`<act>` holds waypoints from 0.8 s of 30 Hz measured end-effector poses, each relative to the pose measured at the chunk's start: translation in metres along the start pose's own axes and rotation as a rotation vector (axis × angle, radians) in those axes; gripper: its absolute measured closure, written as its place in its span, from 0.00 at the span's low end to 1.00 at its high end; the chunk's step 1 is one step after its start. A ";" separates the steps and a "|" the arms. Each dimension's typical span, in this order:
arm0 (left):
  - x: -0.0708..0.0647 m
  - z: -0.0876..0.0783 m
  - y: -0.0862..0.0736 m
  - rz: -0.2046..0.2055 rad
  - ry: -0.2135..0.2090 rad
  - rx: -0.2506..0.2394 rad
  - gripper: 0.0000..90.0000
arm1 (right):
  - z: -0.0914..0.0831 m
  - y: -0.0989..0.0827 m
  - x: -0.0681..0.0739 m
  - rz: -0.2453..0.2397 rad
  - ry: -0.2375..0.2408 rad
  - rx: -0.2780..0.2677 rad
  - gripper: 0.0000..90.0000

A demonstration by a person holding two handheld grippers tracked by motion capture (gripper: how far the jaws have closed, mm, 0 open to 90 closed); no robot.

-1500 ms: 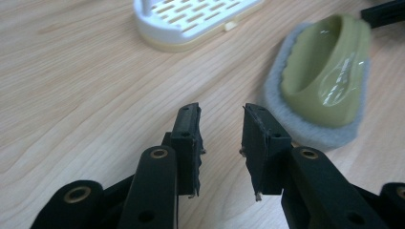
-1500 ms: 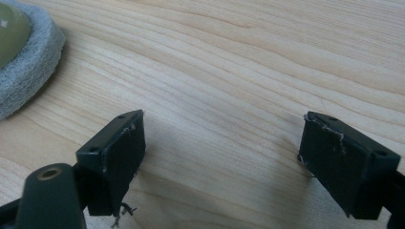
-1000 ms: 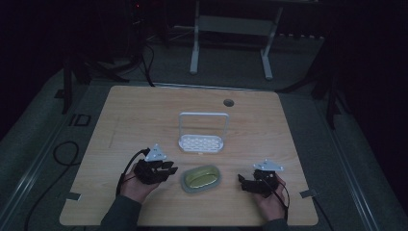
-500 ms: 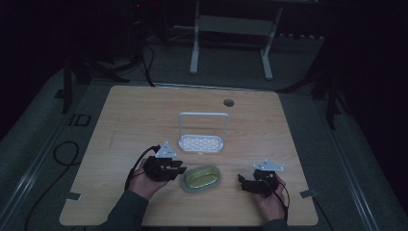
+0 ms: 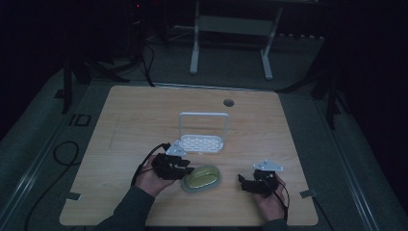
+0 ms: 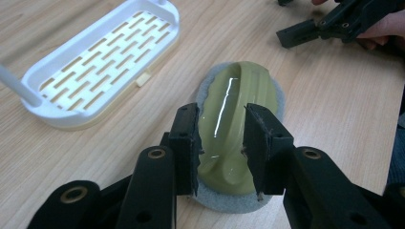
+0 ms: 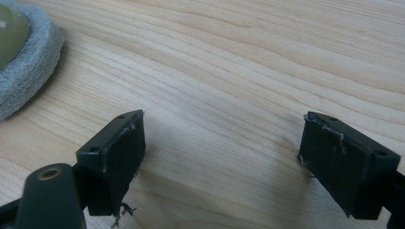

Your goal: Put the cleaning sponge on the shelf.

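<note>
The surface [image 5: 144, 110] was a pale wooden tabletop with rounded corners and a fine straight grain, standing on a grey carpeted floor [image 5: 43, 144]. A small round cable hole [image 5: 228, 102] sat near its far edge, right of centre. Around the middle lay a white plastic slotted tray [image 5: 204, 143] with a tall hoop handle rising from its far side. Nearer the front edge, just apart from the tray, rested an oval scrubbing pad [image 5: 202, 178], its grey fibrous base flat on the wood and a glossy olive-green grip on top. Two short strips of tape marked the front corners, left [image 5: 72, 196] and right [image 5: 306, 194].
</note>
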State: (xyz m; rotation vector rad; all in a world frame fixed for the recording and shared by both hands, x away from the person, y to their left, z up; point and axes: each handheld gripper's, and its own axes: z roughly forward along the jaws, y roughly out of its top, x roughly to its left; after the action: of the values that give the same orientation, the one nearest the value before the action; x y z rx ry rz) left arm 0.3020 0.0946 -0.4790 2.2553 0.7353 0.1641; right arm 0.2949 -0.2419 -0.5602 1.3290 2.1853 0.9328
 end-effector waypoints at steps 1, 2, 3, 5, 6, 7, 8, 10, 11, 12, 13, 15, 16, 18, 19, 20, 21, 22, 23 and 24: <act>0.000 0.001 0.001 0.004 -0.001 0.006 0.74 | 0.000 0.000 0.000 0.000 0.000 0.000 0.17; -0.001 0.001 0.002 0.009 -0.002 0.012 0.73 | 0.000 0.000 0.000 0.000 0.000 0.000 0.17; -0.001 0.002 0.004 0.008 -0.003 0.016 0.73 | 0.000 0.000 0.000 -0.001 0.000 0.001 0.17; -0.001 0.004 0.007 0.016 -0.003 0.031 0.73 | 0.000 0.000 0.000 -0.001 0.000 0.001 0.17; -0.002 0.005 0.008 0.017 -0.007 0.036 0.73 | 0.000 0.000 0.000 0.000 0.000 0.001 0.17; -0.002 0.006 0.010 0.020 -0.008 0.044 0.72 | 0.000 0.000 0.000 0.001 0.000 0.001 0.17; -0.002 0.007 0.011 0.024 -0.010 0.051 0.71 | 0.000 0.000 0.000 0.001 0.000 0.001 0.17; -0.002 0.008 0.014 0.029 -0.015 0.058 0.70 | 0.000 0.000 0.000 0.000 0.000 0.001 0.17; -0.002 0.009 0.015 0.029 -0.019 0.061 0.70 | 0.000 0.000 0.000 0.000 0.000 0.001 0.17; -0.002 0.009 0.016 0.034 -0.019 0.066 0.70 | 0.000 0.000 0.000 0.000 0.000 0.001 0.17; -0.002 0.010 0.018 0.033 -0.022 0.067 0.70 | 0.000 0.000 0.000 0.000 0.000 0.001 0.17; -0.002 0.011 0.020 0.041 -0.028 0.074 0.70 | 0.000 0.000 0.000 -0.001 0.000 0.001 0.17; -0.003 0.011 0.021 0.042 -0.029 0.078 0.71 | 0.000 0.000 0.000 0.000 0.000 0.000 0.17; -0.004 0.012 0.024 0.053 -0.034 0.084 0.71 | 0.000 0.000 0.000 -0.002 -0.001 -0.001 0.17; -0.004 0.013 0.025 0.063 -0.035 0.090 0.71 | 0.000 0.000 0.000 -0.003 -0.001 -0.001 0.17; -0.005 0.014 0.027 0.067 -0.033 0.096 0.71 | 0.000 0.000 0.000 -0.003 -0.001 -0.002 0.17; -0.005 0.015 0.028 0.072 -0.035 0.100 0.71 | 0.000 0.000 0.000 -0.003 -0.002 -0.001 0.17; -0.005 0.015 0.028 0.072 -0.035 0.100 0.71 | 0.000 0.000 0.000 -0.003 -0.002 -0.001 0.17; -0.006 0.016 0.030 0.079 -0.037 0.109 0.71 | 0.000 0.000 0.000 -0.001 -0.001 0.000 0.17; -0.007 0.016 0.031 0.078 -0.037 0.111 0.71 | 0.000 0.000 0.000 0.000 -0.002 0.000 0.17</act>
State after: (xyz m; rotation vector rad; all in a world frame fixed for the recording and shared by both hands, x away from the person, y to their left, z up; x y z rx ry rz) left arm 0.3161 0.0631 -0.4683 2.3873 0.6516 0.1217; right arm 0.2950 -0.2418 -0.5601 1.3288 2.1845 0.9312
